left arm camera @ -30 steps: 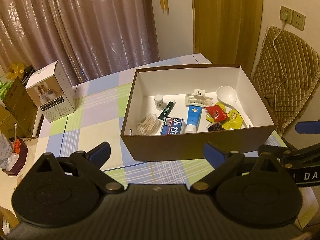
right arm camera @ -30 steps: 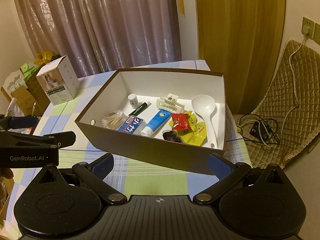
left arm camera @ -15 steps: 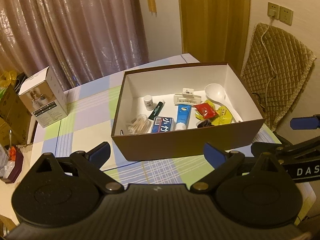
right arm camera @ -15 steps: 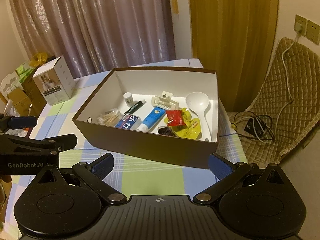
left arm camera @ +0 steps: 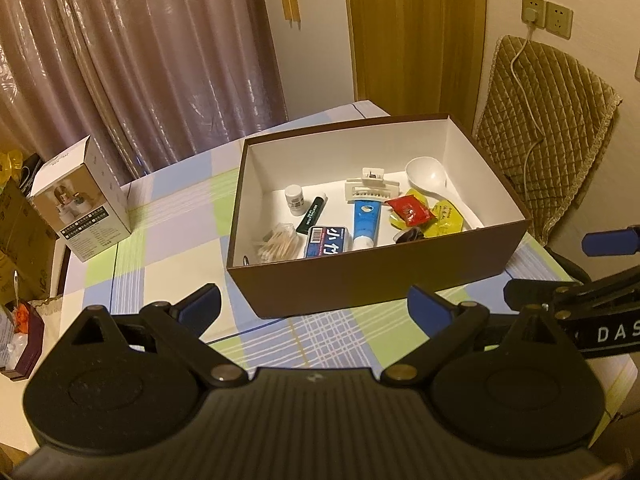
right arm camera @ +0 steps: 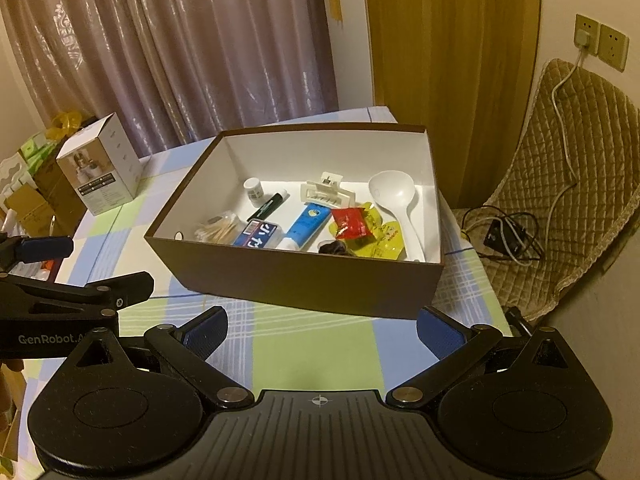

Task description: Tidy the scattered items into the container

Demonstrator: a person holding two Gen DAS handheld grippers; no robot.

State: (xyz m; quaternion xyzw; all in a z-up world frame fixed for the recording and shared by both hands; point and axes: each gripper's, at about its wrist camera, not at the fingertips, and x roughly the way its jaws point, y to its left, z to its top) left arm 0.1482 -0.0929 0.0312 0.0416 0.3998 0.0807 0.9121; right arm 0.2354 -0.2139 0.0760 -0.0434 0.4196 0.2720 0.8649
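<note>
A brown box [left arm camera: 376,276] [right arm camera: 304,280] with white inner walls stands on the checked tablecloth. Inside lie a white spoon [left arm camera: 430,178] [right arm camera: 394,196], a hair claw [left arm camera: 372,188], a blue tube [left arm camera: 366,220] [right arm camera: 308,224], a red sachet [left arm camera: 412,210] on yellow sachets, a small white bottle [left arm camera: 295,199], a dark green stick [left arm camera: 312,220], cotton swabs [left arm camera: 280,242] and a blue pack [left arm camera: 328,242]. My left gripper [left arm camera: 314,304] hangs open and empty in front of the box. My right gripper [right arm camera: 322,330] is open and empty too, back from the box's near wall.
A white product carton [left arm camera: 80,204] [right arm camera: 102,168] stands on the table's far left. Curtains hang behind the table. A quilted chair [right arm camera: 568,184] with cables [right arm camera: 506,236] stands to the right. Cardboard boxes [left arm camera: 20,248] are stacked on the left, beyond the table edge.
Both grippers have drawn back and up from the box, which now looks smaller and farther away. The jaws stayed open, and the items in the box have not moved.
</note>
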